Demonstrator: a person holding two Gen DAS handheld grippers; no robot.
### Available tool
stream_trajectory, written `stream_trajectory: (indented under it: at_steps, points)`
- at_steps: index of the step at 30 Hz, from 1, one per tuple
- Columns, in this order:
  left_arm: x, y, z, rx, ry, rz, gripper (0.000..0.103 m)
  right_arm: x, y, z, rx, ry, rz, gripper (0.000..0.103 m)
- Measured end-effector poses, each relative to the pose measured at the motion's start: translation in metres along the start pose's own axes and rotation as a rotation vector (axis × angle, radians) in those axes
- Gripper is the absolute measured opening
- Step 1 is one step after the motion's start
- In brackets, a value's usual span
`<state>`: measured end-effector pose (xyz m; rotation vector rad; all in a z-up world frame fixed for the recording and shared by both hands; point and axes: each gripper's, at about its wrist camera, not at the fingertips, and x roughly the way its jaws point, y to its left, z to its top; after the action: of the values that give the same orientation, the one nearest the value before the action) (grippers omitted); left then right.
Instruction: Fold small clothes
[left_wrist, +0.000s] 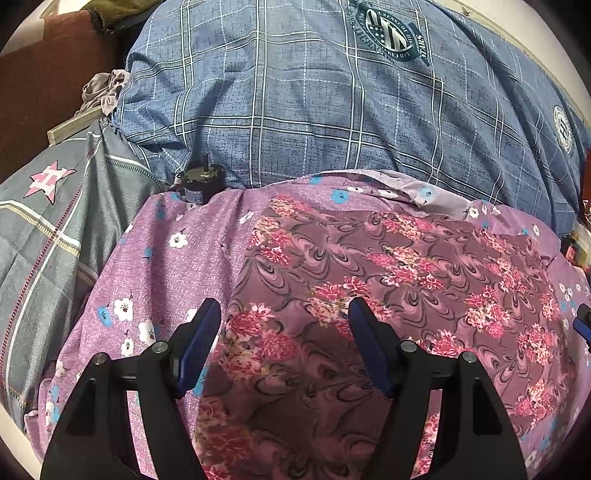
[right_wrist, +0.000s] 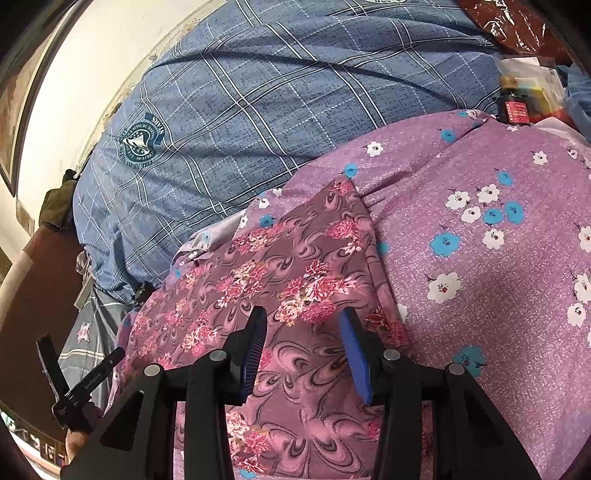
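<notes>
Garment: a maroon floral cloth (left_wrist: 388, 266) is lying spread flat on a purple flowered bedsheet (left_wrist: 166, 258), a blue plaid quilt (left_wrist: 295, 92) bunching up behind it.
Left claw: the left claw (left_wrist: 284, 314) is hovering released, jaws apart, over the cloth's near left part, gripping nothing.
Right claw: the right claw (right_wrist: 304, 321) is hanging released above the cloth's (right_wrist: 280, 280) near right edge, beside bare bedsheet (right_wrist: 480, 258), jaws narrower.

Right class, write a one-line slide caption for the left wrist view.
Open left gripper hovers over a floral cloth spread on a purple sheet.
</notes>
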<state>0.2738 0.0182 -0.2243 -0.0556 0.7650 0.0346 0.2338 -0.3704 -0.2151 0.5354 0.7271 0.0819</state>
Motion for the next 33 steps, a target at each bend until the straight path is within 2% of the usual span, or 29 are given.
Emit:
stream_trajectory:
  at_steps: [22,25,27,30,33]
  points:
    - [0.004,-0.004,-0.002,0.015,0.013,0.002,0.071,0.000,-0.007,0.002,0.006,0.000,-0.021,0.044]
    - [0.005,-0.004,-0.003,0.023,0.025,-0.002,0.072,0.001,-0.008,0.003,-0.016,-0.001,-0.062,0.046]
    - [0.006,-0.003,-0.003,0.020,0.026,-0.001,0.074,0.001,-0.007,0.003,-0.036,-0.008,-0.104,0.050]
    - [0.007,-0.002,-0.003,0.020,0.027,0.009,0.075,0.000,-0.002,0.002,-0.111,-0.029,-0.223,0.053]
    - [0.010,-0.005,-0.005,0.026,0.034,0.014,0.075,0.003,0.006,-0.002,-0.178,-0.032,-0.291,0.053]
